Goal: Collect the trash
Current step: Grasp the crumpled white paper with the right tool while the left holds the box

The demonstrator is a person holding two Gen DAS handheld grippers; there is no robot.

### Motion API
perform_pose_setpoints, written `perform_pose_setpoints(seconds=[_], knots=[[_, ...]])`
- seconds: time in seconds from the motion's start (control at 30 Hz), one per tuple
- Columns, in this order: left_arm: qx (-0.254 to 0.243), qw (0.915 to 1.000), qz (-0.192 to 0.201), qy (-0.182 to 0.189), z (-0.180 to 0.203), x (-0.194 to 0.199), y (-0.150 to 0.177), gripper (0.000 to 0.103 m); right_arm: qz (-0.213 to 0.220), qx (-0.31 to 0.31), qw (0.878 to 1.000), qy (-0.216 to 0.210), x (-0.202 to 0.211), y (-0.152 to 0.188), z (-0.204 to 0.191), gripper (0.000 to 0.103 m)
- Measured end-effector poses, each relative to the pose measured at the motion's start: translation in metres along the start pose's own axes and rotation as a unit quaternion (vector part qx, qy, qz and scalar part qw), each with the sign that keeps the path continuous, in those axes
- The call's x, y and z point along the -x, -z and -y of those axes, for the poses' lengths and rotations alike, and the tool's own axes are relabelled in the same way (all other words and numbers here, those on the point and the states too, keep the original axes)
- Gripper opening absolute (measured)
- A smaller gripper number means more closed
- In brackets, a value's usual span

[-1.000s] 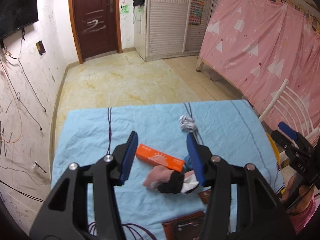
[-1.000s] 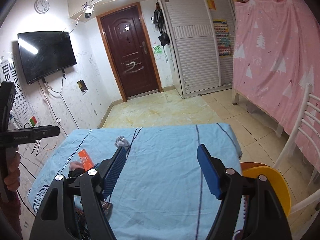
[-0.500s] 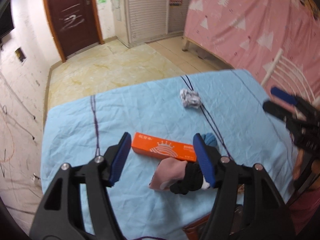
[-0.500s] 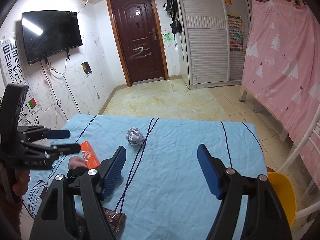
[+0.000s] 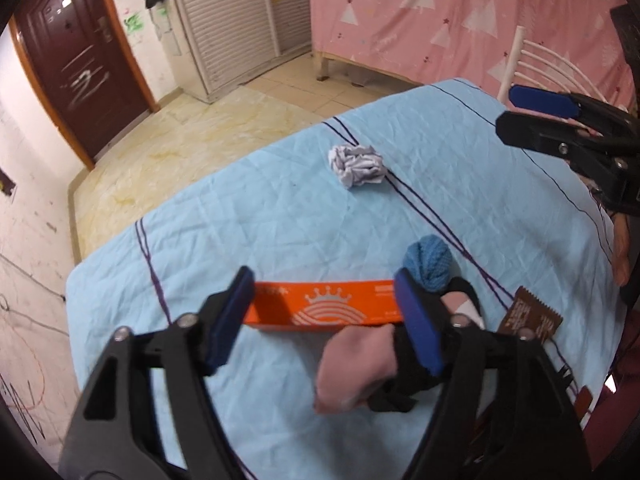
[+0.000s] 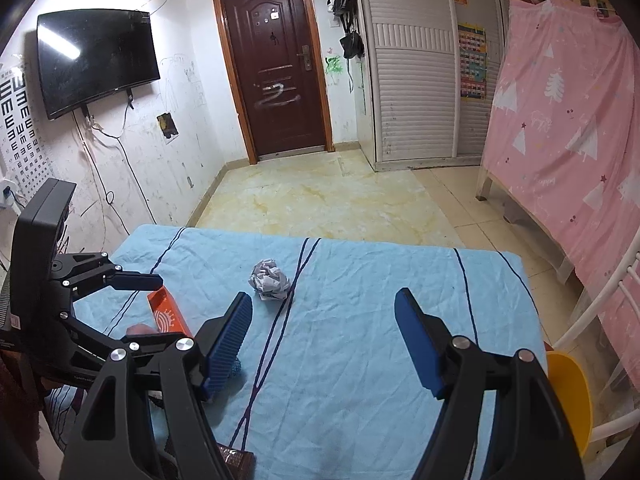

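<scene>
A long orange box (image 5: 320, 308) lies flat on the blue tablecloth (image 5: 248, 216). My left gripper (image 5: 326, 318) is open, its blue pads at the two ends of the box and a little above it. A crumpled white paper ball (image 5: 358, 165) sits farther back; it also shows in the right wrist view (image 6: 270, 280). A brown wrapper (image 5: 530, 316) lies at the right. My right gripper (image 6: 324, 344) is open and empty above the cloth, short of the paper ball. The orange box also shows in the right wrist view (image 6: 166, 312).
A pink and black sock bundle (image 5: 372, 368) and a blue rolled sock (image 5: 428, 264) lie beside the box. A yellow bin (image 6: 568, 396) stands right of the table by a white chair (image 6: 608, 300). A pink curtain (image 6: 560, 120) hangs at the right.
My left gripper has moved forward and down so its pads now flank the orange box. My right gripper has advanced slightly toward the paper ball. Both stay open.
</scene>
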State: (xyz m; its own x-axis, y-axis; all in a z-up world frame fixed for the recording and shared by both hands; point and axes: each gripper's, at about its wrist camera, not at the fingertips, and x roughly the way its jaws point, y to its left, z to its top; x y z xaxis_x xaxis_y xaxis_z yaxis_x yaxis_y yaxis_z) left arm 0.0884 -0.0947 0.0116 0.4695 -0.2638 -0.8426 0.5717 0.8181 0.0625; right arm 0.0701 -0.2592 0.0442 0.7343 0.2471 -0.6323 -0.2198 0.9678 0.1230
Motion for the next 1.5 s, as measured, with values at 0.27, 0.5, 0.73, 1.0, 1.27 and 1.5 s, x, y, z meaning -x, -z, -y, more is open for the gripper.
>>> perform_pose_setpoints(seconds=[0.27,0.5,0.73,1.0,1.27,1.5], knots=[[-0.041,0.9972,0.018,0.06,0.003,0.0,0.007,0.077,-0.009,0.007,1.0,0.001,-0.011,-0.005,-0.006,0.067],[-0.05,0.9966,0.025,0.061,0.001,-0.007,0.005,0.083,-0.022,0.013,1.0,0.005,-0.025,-0.007,-0.009,0.067],[-0.049,0.9969,0.029,0.054,-0.001,-0.008,0.006,0.089,-0.028,0.02,0.999,0.013,-0.039,-0.015,-0.013,0.067],[-0.04,0.9981,0.024,0.042,0.002,-0.014,-0.002,0.096,-0.048,0.038,0.998,0.008,-0.064,-0.03,-0.026,0.067],[-0.019,0.9979,0.012,0.061,-0.004,-0.021,-0.003,0.097,-0.074,0.054,0.996,-0.004,-0.092,-0.034,-0.037,0.067],[-0.012,0.9966,0.018,0.079,-0.001,-0.015,0.004,0.09,-0.101,0.066,0.993,-0.01,-0.117,-0.032,-0.047,0.067]])
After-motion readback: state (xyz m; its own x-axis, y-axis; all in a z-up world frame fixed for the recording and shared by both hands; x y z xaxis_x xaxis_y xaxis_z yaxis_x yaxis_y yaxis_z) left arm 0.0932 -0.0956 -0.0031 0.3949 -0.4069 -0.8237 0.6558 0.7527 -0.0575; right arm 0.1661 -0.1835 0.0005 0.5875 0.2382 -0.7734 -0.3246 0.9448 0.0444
